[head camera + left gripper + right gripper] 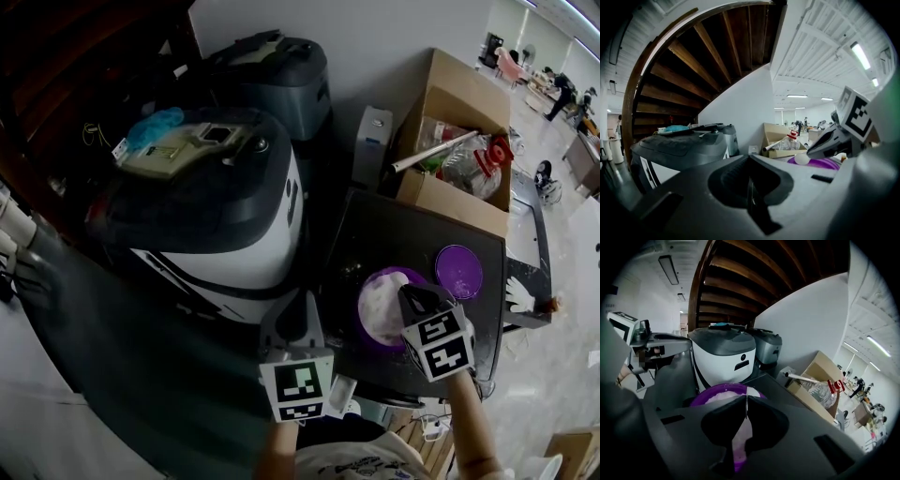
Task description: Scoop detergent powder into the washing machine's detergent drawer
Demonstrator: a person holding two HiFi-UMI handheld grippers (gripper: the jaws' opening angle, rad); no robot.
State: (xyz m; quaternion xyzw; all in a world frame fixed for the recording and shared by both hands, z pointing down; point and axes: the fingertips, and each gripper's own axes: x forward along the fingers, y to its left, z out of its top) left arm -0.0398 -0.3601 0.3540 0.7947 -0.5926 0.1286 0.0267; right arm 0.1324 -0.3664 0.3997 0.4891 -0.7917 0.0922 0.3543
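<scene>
A purple tub (pixel 375 314) of white detergent powder stands open on a dark table (pixel 375 230), its purple lid (pixel 459 272) beside it to the right. My right gripper (pixel 412 296) hovers over the tub, shut on the thin handle of a scoop (pixel 746 408). The scoop's white rounded bowl (pixel 802 159) shows just above the tub (pixel 822 163). My left gripper (pixel 292 314) is shut and empty, in the gap between the table and the white and grey washing machine (pixel 216 216). I cannot make out the detergent drawer.
A second dark machine (pixel 272 80) stands behind the washer. A blue cloth (pixel 155 127) and a beige panel lie on the washer's lid. An open cardboard box (pixel 459 141) with a plastic bottle and a tube sits behind the table. A wooden staircase rises overhead.
</scene>
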